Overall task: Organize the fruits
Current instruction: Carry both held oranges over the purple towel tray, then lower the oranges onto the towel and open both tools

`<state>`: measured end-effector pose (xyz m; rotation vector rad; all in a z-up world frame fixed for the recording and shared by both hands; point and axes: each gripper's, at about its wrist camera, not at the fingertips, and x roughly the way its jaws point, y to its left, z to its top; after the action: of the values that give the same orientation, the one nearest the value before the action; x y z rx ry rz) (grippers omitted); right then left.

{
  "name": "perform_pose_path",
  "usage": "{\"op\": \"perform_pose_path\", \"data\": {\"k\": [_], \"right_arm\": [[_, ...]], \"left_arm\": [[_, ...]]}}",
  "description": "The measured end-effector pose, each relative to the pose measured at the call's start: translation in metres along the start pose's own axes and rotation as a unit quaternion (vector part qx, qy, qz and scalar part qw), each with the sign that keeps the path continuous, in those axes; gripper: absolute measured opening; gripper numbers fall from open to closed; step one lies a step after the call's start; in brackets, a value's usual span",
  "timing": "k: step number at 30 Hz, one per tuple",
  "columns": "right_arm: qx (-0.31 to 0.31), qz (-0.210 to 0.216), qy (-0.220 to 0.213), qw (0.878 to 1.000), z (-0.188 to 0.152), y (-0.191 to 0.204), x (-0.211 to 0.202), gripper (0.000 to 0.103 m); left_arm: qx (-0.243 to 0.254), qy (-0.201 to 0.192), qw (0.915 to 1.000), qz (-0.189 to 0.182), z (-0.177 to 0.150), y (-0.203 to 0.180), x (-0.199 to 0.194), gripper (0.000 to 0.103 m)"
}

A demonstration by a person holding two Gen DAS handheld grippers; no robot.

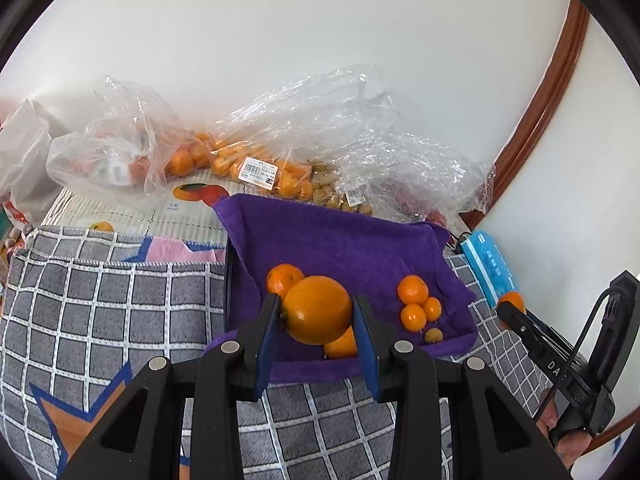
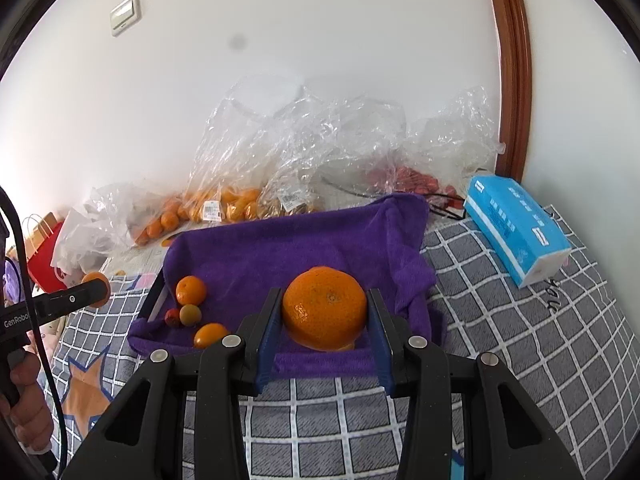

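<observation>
My left gripper (image 1: 317, 316) is shut on a smooth orange (image 1: 316, 304), held just above the near edge of a tray lined with a purple towel (image 1: 340, 240). In the tray lie a mandarin (image 1: 282, 278), a cluster of small oranges (image 1: 416, 304) and another orange partly hidden under the held one. My right gripper (image 2: 326, 320) is shut on a large dimpled mandarin (image 2: 325, 312) over the same purple towel (image 2: 288, 248). A mandarin (image 2: 191, 290), a small greenish fruit (image 2: 190, 314), a red one (image 2: 173, 317) and a kumquat (image 2: 210, 335) sit at the tray's left.
Clear plastic bags of oranges (image 1: 224, 160) and other fruit (image 2: 288, 204) are heaped along the white wall behind the tray. A blue tissue pack (image 2: 516, 228) lies to the right on the grey checked cloth (image 2: 520, 340). A red paper bag (image 2: 44, 256) stands far left.
</observation>
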<state>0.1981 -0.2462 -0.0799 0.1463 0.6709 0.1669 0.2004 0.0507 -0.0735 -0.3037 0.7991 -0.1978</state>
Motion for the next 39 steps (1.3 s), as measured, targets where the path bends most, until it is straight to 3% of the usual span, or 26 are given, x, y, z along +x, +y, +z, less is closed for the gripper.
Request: {"op": "perform_pose_path", "data": {"k": [10,21,39], "right_arm": [[-0.003,0.004,-0.013,1.000,0.028,-0.014,0.014,0.041],[-0.012,0.007,-0.021,1.000,0.052,-0.018,0.014,0.041],[-0.031,-0.010,0.013,0.999,0.035,-0.016,0.059,0.041]], "left_arm": [[0.010,-0.015,0.9997,0.016,0.029,-0.004,0.006,0.034],[0.034,-0.003,0.9993,0.013,0.038,-0.022,0.017,0.034],[0.025,0.017,0.9996,0.001,0.034,-0.021,0.055,0.034]]}}
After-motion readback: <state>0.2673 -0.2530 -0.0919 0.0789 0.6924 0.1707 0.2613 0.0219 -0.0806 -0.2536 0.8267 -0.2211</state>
